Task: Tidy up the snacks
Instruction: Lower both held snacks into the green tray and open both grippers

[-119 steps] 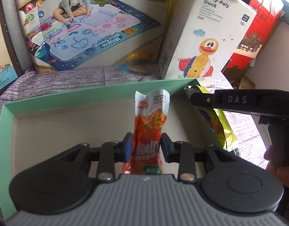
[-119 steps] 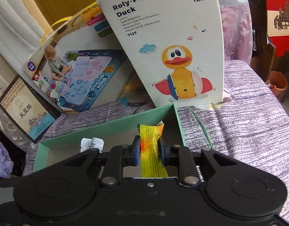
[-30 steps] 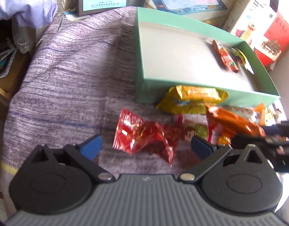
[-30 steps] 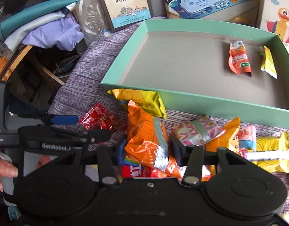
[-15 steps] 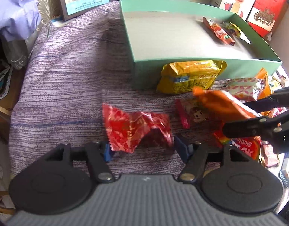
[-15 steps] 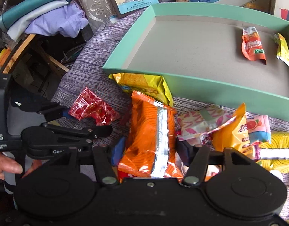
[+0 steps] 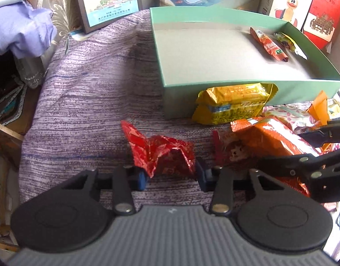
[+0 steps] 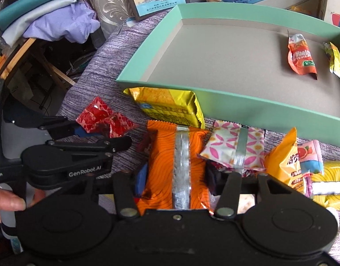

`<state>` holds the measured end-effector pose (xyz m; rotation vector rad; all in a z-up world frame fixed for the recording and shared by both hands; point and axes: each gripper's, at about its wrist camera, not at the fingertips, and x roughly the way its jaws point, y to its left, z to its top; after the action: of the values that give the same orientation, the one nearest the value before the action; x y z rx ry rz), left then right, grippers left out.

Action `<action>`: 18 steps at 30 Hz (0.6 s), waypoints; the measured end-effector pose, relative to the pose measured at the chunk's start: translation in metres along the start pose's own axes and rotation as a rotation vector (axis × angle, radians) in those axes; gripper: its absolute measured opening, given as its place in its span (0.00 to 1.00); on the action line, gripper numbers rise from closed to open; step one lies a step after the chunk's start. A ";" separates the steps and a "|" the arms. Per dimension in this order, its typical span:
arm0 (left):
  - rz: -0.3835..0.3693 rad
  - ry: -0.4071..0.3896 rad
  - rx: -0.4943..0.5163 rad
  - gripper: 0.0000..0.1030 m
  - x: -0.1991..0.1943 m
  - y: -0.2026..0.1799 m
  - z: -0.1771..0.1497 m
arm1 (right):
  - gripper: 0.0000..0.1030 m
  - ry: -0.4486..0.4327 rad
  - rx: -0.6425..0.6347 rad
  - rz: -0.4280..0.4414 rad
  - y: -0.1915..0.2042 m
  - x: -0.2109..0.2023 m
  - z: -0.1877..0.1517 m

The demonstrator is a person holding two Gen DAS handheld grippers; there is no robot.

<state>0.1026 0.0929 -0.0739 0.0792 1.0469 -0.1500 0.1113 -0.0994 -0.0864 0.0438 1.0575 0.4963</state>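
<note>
A crumpled red candy wrapper lies on the purple cloth in front of the green box. My left gripper has its jaws closing, and both blue pads touch the wrapper's sides. An orange packet with a silver seam lies between the pads of my right gripper, whose jaws are also closing and press its edges. Inside the green box are an orange-red sachet and a yellow sachet at the far right.
A yellow biscuit packet leans against the box's front wall. A pink patterned packet and several more snacks lie to the right. Toy boxes and a framed card stand behind. Clothes pile up left, past the cloth's edge.
My left jaws went from wide open to closed against the red wrapper. My right jaws widened around the orange packet, then narrowed on it again, and the packet now lies flatter.
</note>
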 end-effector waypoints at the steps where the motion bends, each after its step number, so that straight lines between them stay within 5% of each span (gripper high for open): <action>1: -0.009 0.002 -0.003 0.38 -0.003 0.002 -0.001 | 0.49 -0.004 0.001 0.010 0.001 -0.004 0.000; 10: -0.028 -0.060 -0.011 0.38 -0.040 0.008 0.001 | 0.49 -0.074 0.001 0.059 0.013 -0.041 0.013; 18: -0.054 -0.139 -0.018 0.38 -0.066 0.012 0.036 | 0.49 -0.172 0.025 0.040 0.002 -0.067 0.054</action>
<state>0.1032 0.1060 0.0011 0.0232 0.9116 -0.1925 0.1303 -0.1144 -0.0036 0.1281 0.8958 0.5065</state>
